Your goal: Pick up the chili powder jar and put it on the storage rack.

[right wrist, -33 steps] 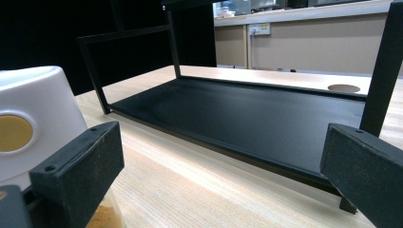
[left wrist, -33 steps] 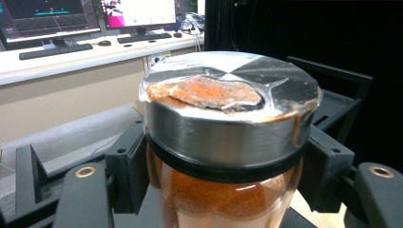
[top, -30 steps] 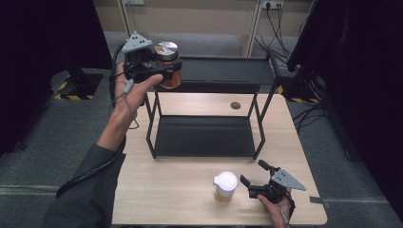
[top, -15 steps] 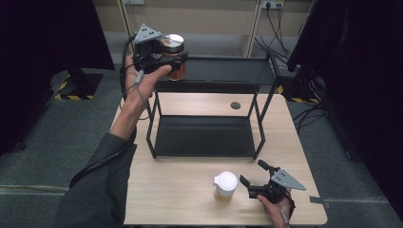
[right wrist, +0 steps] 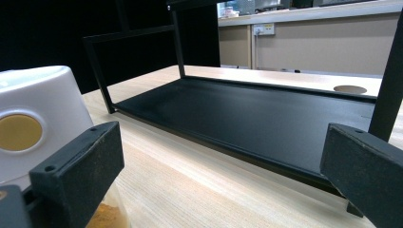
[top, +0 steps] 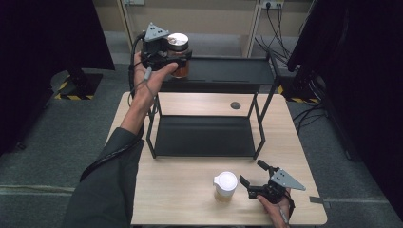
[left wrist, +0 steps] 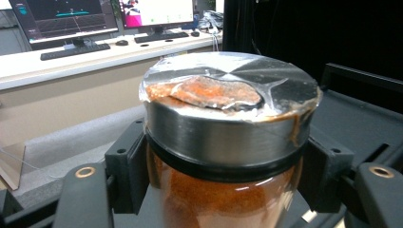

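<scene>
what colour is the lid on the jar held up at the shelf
Silver metal, with clear film taped over it; the jar lid shows best in the left gripper view.

We record a glass jar [top: 178,54] with a silver metal lid and orange-brown powder inside, upright, at the upper left of the high view above the black shelf's [top: 223,71] top tier. In the left gripper view its lid [left wrist: 228,111] carries crumpled clear film stained orange.
</scene>
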A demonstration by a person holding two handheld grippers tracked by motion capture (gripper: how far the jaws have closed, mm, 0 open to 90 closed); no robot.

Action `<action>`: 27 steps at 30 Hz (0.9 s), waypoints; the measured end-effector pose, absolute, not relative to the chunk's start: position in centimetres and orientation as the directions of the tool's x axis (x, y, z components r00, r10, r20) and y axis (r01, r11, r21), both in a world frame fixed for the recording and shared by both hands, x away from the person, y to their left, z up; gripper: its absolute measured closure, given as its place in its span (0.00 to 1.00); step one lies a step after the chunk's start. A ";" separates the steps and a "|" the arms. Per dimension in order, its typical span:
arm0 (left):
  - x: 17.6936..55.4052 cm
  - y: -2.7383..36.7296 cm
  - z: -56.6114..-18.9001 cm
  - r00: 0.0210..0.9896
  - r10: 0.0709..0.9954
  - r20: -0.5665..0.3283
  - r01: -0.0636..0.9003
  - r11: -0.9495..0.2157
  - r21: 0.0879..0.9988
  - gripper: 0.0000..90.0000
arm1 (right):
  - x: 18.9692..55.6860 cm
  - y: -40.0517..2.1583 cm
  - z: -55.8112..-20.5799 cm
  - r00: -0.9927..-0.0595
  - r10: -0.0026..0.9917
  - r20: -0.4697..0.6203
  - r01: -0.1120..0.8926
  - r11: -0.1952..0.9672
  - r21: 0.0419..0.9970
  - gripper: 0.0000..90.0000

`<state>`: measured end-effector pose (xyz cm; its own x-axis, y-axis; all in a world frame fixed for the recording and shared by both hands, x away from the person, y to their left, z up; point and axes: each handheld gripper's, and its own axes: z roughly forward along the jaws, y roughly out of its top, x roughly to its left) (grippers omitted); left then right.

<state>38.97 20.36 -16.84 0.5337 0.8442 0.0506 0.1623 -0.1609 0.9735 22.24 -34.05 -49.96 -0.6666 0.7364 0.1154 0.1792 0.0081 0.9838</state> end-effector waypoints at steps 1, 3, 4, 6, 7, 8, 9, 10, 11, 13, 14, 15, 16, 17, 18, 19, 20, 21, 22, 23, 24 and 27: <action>39.1 20.3 -16.9 0.531 0.846 0.047 0.163 -0.157 0.974 0.34 | 22.2 -34.1 -50.0 -0.667 0.736 0.116 0.179 0.008 0.984 0.01; 39.3 20.2 -17.0 0.529 0.848 0.045 0.162 -0.153 0.975 0.34 | 22.2 -34.1 -50.0 -0.667 0.736 0.116 0.179 0.007 0.984 0.01; 39.4 20.1 -17.1 0.527 0.849 0.045 0.161 -0.152 0.975 0.34 | 22.2 -34.1 -50.0 -0.667 0.736 0.116 0.179 0.007 0.984 0.01; 39.6 20.0 -17.2 0.523 0.851 0.044 0.163 -0.151 0.975 0.34 | 22.2 -34.1 -50.0 -0.668 0.735 0.116 0.179 0.008 0.984 0.01; 39.8 20.0 -17.3 0.519 0.854 0.039 0.164 -0.145 0.976 0.34 | 22.2 -34.0 -50.0 -0.669 0.734 0.116 0.178 0.008 0.984 0.01; 39.9 20.0 -17.4 0.516 0.856 0.036 0.165 -0.141 0.976 0.34 | 22.2 -34.0 -50.0 -0.670 0.734 0.116 0.180 0.009 0.984 0.01; 39.9 20.0 -17.5 0.511 0.859 0.028 0.169 -0.132 0.977 0.34 | 22.2 -34.0 -50.0 -0.670 0.733 0.117 0.180 0.007 0.984 0.01; 40.0 20.0 -17.6 0.507 0.862 0.024 0.172 -0.129 0.977 0.34 | 22.3 -34.0 -50.0 -0.670 0.733 0.117 0.181 0.008 0.984 0.01; 40.2 20.0 -17.7 0.504 0.864 0.019 0.175 -0.123 0.977 0.34 | 22.3 -34.0 -50.0 -0.670 0.733 0.118 0.181 0.007 0.983 0.01; 40.4 20.1 -17.9 0.500 0.866 0.017 0.177 -0.122 0.977 0.34 | 22.2 -34.0 -50.0 -0.670 0.733 0.119 0.181 0.006 0.983 0.01; 40.5 20.2 -18.0 0.498 0.867 0.013 0.181 -0.119 0.976 0.34 | 22.2 -34.0 -50.0 -0.670 0.732 0.120 0.181 0.005 0.983 0.01; 40.5 20.2 -18.1 0.496 0.868 0.009 0.186 -0.117 0.976 0.34 | 22.3 -34.1 -50.0 -0.670 0.732 0.119 0.181 0.005 0.983 0.01; 40.6 20.2 -18.2 0.494 0.869 0.008 0.188 -0.115 0.975 0.34 | 22.2 -34.0 -50.0 -0.671 0.732 0.120 0.182 0.005 0.983 0.01; 40.6 20.2 -18.3 0.492 0.870 0.008 0.189 -0.116 0.975 0.34 | 22.2 -34.0 -50.0 -0.671 0.731 0.120 0.182 0.005 0.983 0.01; 40.7 20.3 -18.5 0.494 0.870 0.000 0.184 -0.105 0.977 0.34 | 22.3 -34.0 -50.0 -0.672 0.731 0.120 0.181 0.006 0.983 0.01; 40.7 20.4 -18.6 0.496 0.869 -0.002 0.182 -0.102 0.978 0.34 | 22.3 -34.0 -50.0 -0.673 0.730 0.119 0.181 0.006 0.983 0.01; 40.7 20.4 -18.7 0.496 0.868 -0.002 0.179 -0.100 0.979 0.34 | 22.3 -34.0 -50.0 -0.673 0.730 0.120 0.182 0.006 0.983 0.01; 40.8 20.5 -18.7 0.497 0.868 -0.001 0.177 -0.101 0.979 0.34 | 22.3 -34.0 -50.0 -0.673 0.729 0.121 0.182 0.006 0.983 0.01; 40.8 20.5 -18.8 0.498 0.867 0.000 0.175 -0.101 0.979 0.34 | 22.3 -34.0 -50.0 -0.674 0.729 0.121 0.183 0.005 0.983 0.01; 40.8 20.5 -18.8 0.498 0.867 0.003 0.173 -0.102 0.980 0.34 | 22.3 -34.0 -50.0 -0.674 0.729 0.122 0.183 0.005 0.983 0.01; 40.7 20.5 -18.9 0.498 0.867 0.002 0.171 -0.101 0.980 0.34 | 22.3 -34.0 -50.0 -0.674 0.728 0.124 0.184 0.003 0.983 0.01; 40.7 20.6 -19.1 0.499 0.866 -0.006 0.167 -0.089 0.982 0.34 | 22.3 -34.0 -50.0 -0.673 0.728 0.128 0.187 0.000 0.982 0.01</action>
